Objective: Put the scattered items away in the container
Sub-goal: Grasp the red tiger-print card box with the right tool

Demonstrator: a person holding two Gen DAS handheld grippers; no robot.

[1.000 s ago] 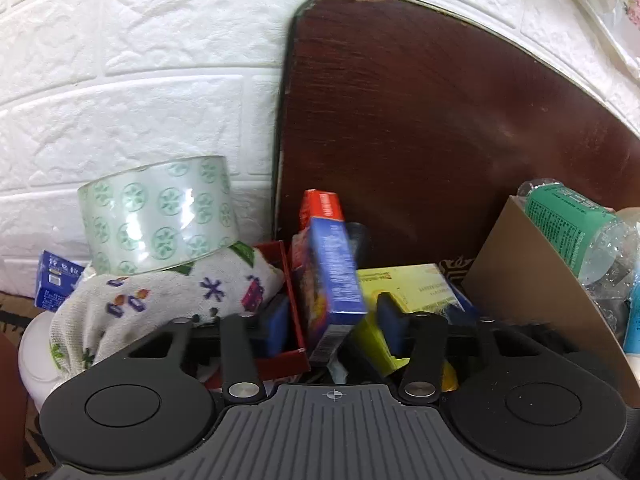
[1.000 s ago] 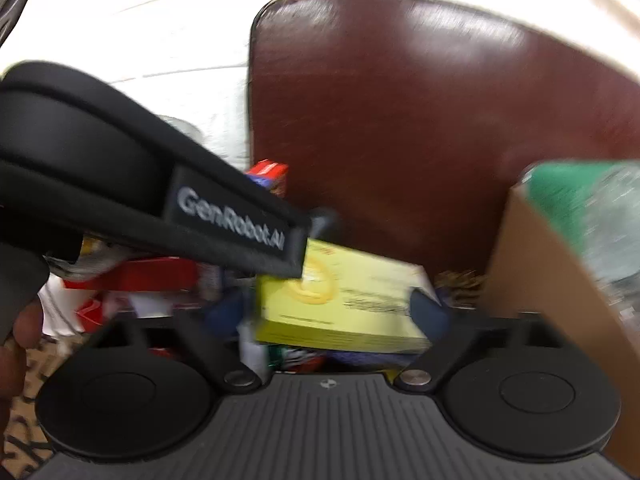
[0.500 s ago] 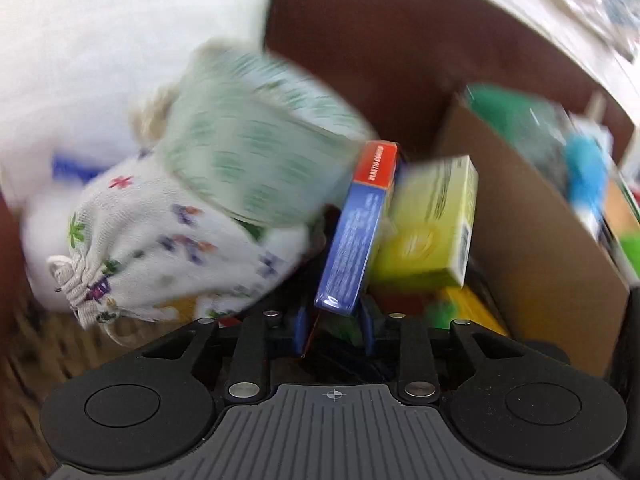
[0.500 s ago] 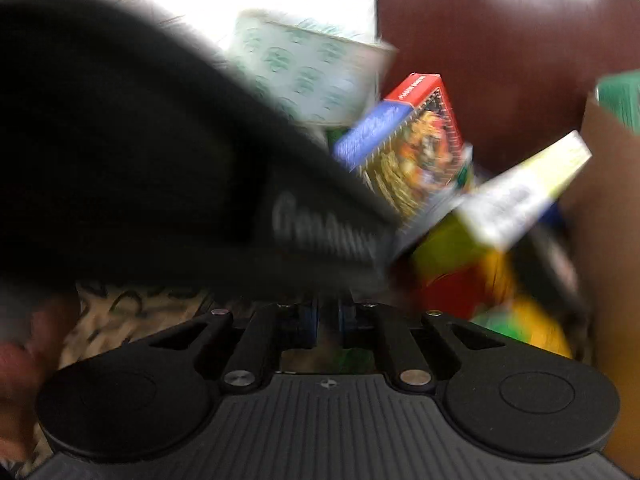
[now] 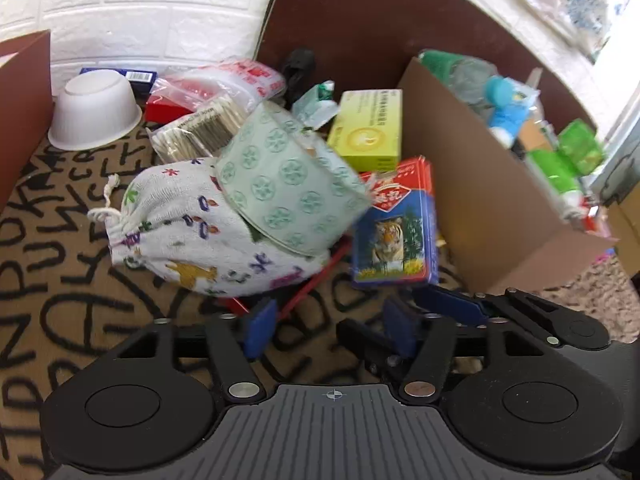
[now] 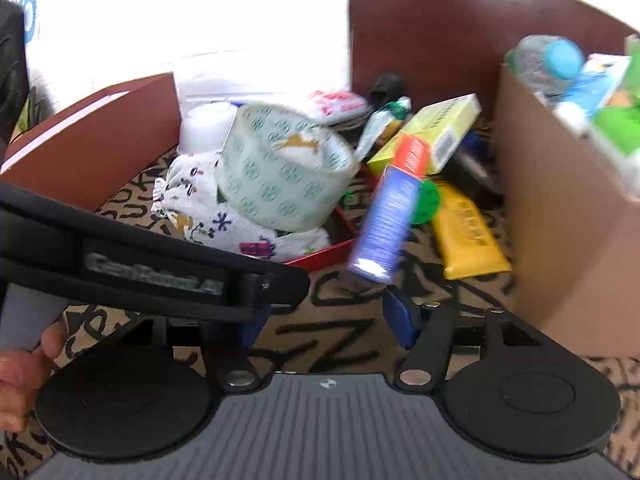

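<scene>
we see both tongs low over a letter-patterned mat [image 5: 60, 280], jaws opening, nothing between them. left tongs [image 5: 326, 328] point at the pile; right tongs [image 6: 324, 320] sit just beside them, the left unit's black body crossing the right view's left side, a hand [image 6: 20, 376] on its handle. the task's things lie heaped ahead: a printed cloth pouch [image 5: 180, 232] with a green-patterned tape roll [image 5: 288, 184] leaning on top, touching. just right of it a blue tiger box [image 5: 394, 236], blurred, tilted. behind, a yellow-green box [image 5: 368, 130], a yellow pack [image 6: 468, 232], a white bowl [image 5: 94, 110] upturned. the cardboard box [image 5: 480, 200] on the right is already crowded with bottles; its near wall stands between pile and interior. a red tray edge [image 6: 320, 256] shows under the pouch.
</scene>
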